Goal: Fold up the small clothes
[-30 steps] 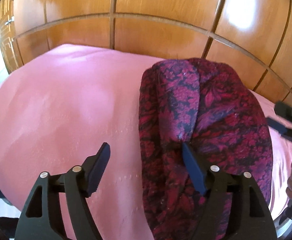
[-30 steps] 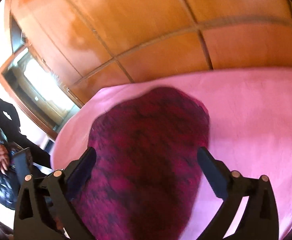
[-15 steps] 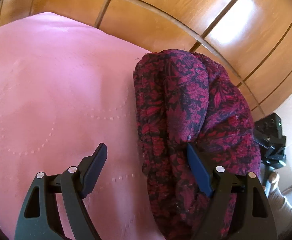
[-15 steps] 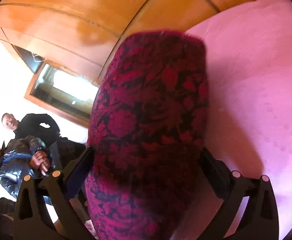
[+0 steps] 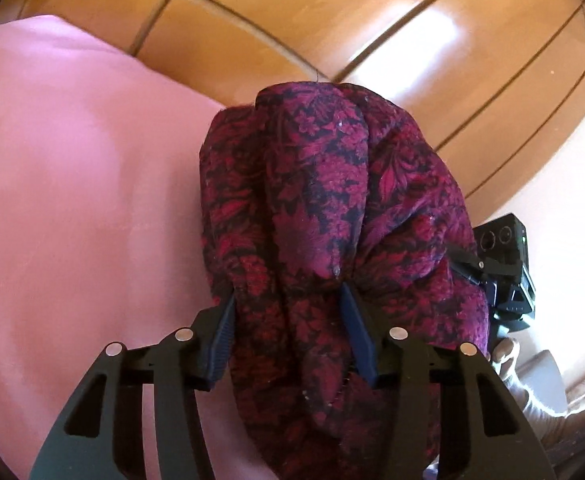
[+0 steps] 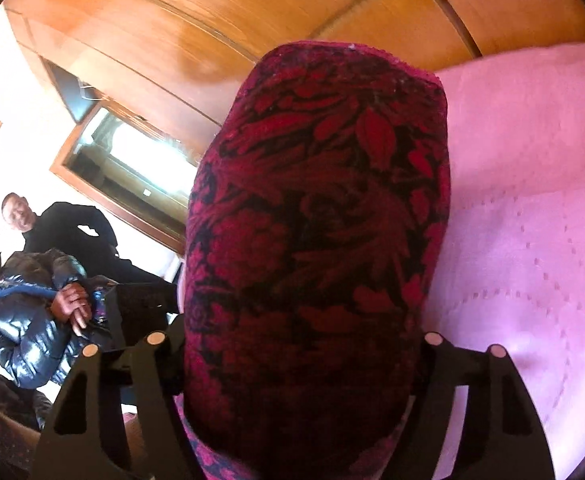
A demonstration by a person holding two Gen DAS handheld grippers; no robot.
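while the left tongs (image 5: 288, 320) pinch a fold of the dark red floral garment (image 5: 332, 220), its bundle hangs over the far right edge of the pink bed (image 5: 72, 200). the right tongs (image 6: 296, 352) flank the same cloth, fingertips hidden, so their grip cannot be told. wooden panels (image 5: 372, 20) stand behind.

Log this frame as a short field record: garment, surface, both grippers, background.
garment: dark red floral cloth, bunched and folded over, held by both grippers
surface: pink bedspread beneath it
left gripper: closed on a fold of the cloth
right gripper: cloth fills the gap between the fingers; tips hidden, grip state unclear
background: wooden panelled wall; two onlookers in right wrist view
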